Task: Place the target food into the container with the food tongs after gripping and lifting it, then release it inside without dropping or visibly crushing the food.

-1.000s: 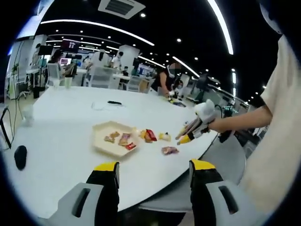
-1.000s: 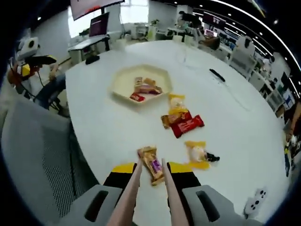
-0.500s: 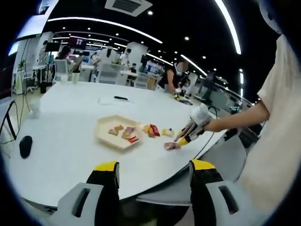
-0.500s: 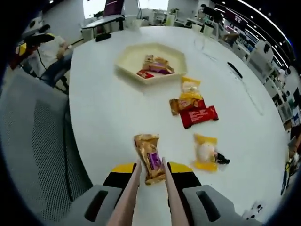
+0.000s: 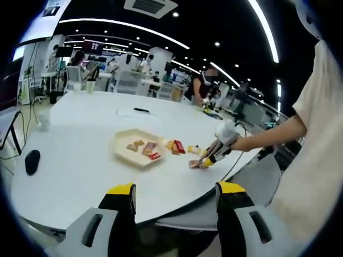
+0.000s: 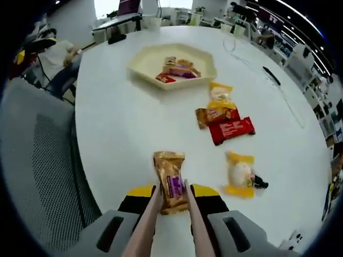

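Observation:
A gold and purple snack packet lies on the white table near its edge. My right gripper is shut on food tongs, whose two pale arms straddle the packet's near end; whether they touch it I cannot tell. The cream hexagonal tray farther off holds a few snacks. In the left gripper view, my left gripper hangs open and empty off the table, the right gripper reaches down to the packet, and the tray lies left of it.
Between tray and packet lie loose snacks: a yellow packet, a brown one, a red one and another yellow one. A grey mesh chair stands by the table edge. A black mouse sits far left.
The right gripper view has closed in on the gold packet, which now lies between the tong tips. The left gripper view has drawn back a little; its gripper stays open.

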{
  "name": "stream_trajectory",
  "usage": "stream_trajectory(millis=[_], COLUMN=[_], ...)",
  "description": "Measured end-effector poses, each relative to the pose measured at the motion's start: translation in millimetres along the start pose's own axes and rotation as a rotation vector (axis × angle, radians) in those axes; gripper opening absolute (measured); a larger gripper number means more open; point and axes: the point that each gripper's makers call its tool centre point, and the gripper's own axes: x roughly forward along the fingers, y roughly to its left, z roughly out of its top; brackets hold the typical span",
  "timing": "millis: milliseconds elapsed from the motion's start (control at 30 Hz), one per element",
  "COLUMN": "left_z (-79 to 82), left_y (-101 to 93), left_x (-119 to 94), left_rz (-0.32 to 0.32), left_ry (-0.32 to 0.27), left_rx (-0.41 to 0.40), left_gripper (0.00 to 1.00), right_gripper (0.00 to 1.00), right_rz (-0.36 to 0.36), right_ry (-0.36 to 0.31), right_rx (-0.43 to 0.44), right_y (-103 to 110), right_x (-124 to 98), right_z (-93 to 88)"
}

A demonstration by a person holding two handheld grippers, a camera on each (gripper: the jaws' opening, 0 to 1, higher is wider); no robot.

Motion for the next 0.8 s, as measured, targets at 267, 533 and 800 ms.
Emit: stream_trajectory(millis=[267,533,800], left_z=[-2.4,0.6,5.6], left_y=[-2.3,-0.8,-0.9], left_x=[0,1,4], left_rz=[-0.007,-0.014,-0.029], left_ry=[0.000,-0.016,-0.031], left_rx=[-0.002,0.000,0.013], left_gripper=[0.60,0.60,0.60], right_gripper=[0.19,0.20,0.20], right_rz=[-0.078,-0.133,-0.181], right_ry=[-0.054,-0.209,-0.295], right_rx=[0.173,0.388,0.469], right_y=[-7,-18,-17], right_x=[-7,-36,-66], right_z=[0.2,17.0,30.3])
